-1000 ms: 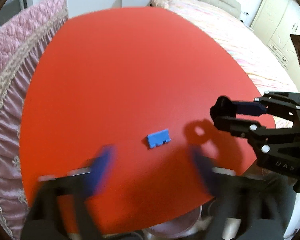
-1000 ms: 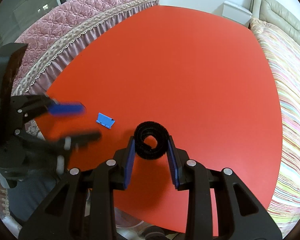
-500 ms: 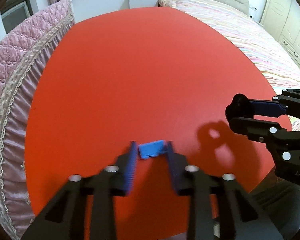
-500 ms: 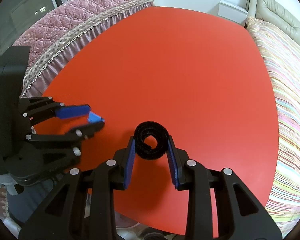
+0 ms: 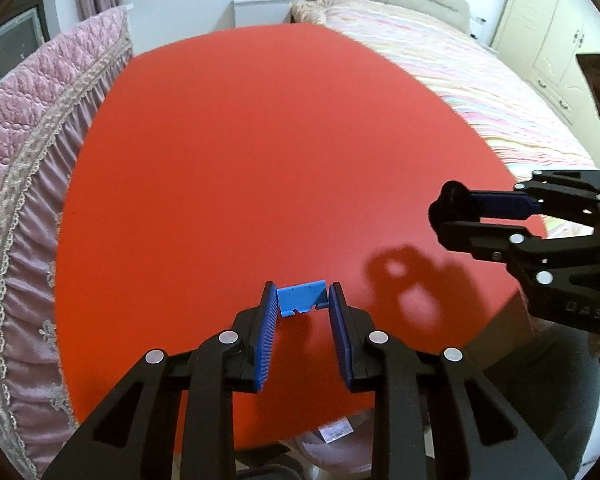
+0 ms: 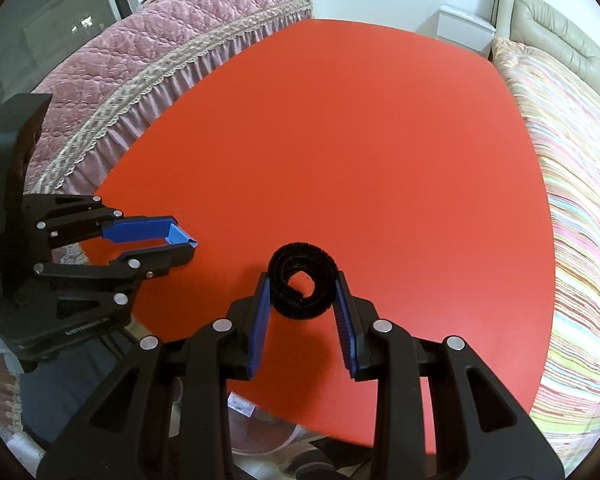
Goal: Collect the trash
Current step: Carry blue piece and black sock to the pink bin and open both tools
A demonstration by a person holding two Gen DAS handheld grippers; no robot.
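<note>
My left gripper is shut on a small blue plastic piece and holds it just above the red table; a shadow lies under the piece. The same gripper and the blue piece show at the left of the right wrist view. My right gripper is shut on a black fuzzy coiled strip and holds it above the table's near edge. It shows at the right of the left wrist view, with the coil at its tips.
A pink quilted cover with a lace frill borders the table's left side. A bed with a striped sheet lies along the right. A white nightstand stands at the far end. A pale bin sits under the near edge.
My left gripper moved forward over the blue piece, closed on it and lifted it off the table. My right gripper kept hold of the black coil and hardly moved.
</note>
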